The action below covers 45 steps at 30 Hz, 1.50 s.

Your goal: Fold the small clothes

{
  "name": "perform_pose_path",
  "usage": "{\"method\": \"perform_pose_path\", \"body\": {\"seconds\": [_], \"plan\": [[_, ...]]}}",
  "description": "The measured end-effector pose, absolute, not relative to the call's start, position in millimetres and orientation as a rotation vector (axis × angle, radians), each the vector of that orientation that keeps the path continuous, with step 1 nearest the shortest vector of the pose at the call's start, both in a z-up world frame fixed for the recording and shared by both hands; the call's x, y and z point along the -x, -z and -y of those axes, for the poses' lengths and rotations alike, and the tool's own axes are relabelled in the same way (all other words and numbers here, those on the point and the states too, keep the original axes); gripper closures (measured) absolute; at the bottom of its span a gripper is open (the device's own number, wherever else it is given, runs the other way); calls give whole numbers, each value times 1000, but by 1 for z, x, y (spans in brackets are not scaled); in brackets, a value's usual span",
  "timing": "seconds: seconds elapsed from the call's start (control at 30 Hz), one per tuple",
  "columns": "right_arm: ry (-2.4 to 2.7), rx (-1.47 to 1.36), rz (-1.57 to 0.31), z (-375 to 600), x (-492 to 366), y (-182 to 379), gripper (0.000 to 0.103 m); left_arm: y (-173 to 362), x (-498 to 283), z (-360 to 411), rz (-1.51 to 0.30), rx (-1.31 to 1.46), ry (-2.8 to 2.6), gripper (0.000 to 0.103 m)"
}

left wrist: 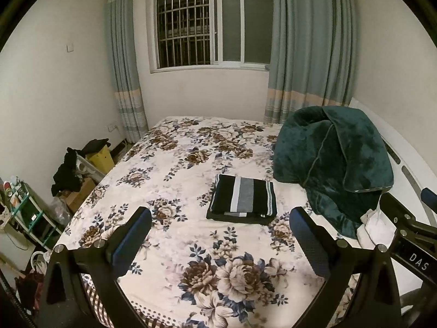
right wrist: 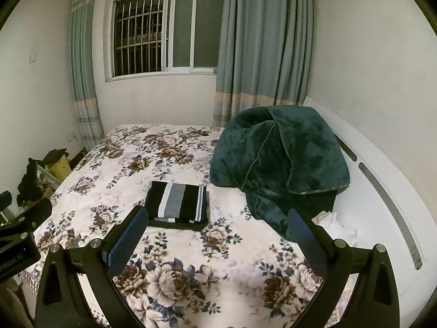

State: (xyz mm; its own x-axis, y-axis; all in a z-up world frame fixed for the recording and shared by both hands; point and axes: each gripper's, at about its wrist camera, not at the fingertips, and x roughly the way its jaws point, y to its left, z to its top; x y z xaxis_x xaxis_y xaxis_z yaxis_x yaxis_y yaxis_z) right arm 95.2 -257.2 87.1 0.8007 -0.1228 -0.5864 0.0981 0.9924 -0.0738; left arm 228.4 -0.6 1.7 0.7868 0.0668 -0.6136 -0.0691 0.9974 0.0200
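The near edge of the bed (left wrist: pixel 169 169) is running out of frame at 6 o'clock in both views, and the black frames of the grippers are covering its lower corners. A green blanket (left wrist: pixel 341 158) is heaping at 2 o'clock and hiding part of the bed's far right side; a white cloth (left wrist: pixel 378 225) is poking out from under its lower edge, only partly showing (what it is cannot be told). At 9 o'clock in the left wrist view, floor clutter is crowding beside the bed: a shelf rack (left wrist: pixel 30 216) holding small items too blurred to name, a cardboard box (left wrist: pixel 77 196) with dark clothing (left wrist: pixel 67 175) draping over it, and a yellow box (left wrist: pixel 102 160) behind. The window (left wrist: pixel 210 24) at 12 o'clock is showing dark, with bars on its left half, and curtains (left wrist: pixel 308 49) are hanging on both sides.

The folded garment (left wrist: pixel 243 202), black with white and grey stripes, is lying flat near the middle of the bed, just left of the blanket and apart from it.

The left gripper (left wrist: pixel 220 236) is hovering above the bed with its jaws standing wide apart and holding nothing. The right gripper (right wrist: pixel 217 237) is doing the same, jaws spread and empty, the garment lying beyond its left finger (right wrist: pixel 128 242).
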Motion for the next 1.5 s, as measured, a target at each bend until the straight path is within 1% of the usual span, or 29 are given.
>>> {"method": "perform_pose_path", "body": {"seconds": [1.5], "plan": [[92, 40, -646, 243, -99, -75, 0, -9, -235, 1, -647, 1, -73, 0]]}}
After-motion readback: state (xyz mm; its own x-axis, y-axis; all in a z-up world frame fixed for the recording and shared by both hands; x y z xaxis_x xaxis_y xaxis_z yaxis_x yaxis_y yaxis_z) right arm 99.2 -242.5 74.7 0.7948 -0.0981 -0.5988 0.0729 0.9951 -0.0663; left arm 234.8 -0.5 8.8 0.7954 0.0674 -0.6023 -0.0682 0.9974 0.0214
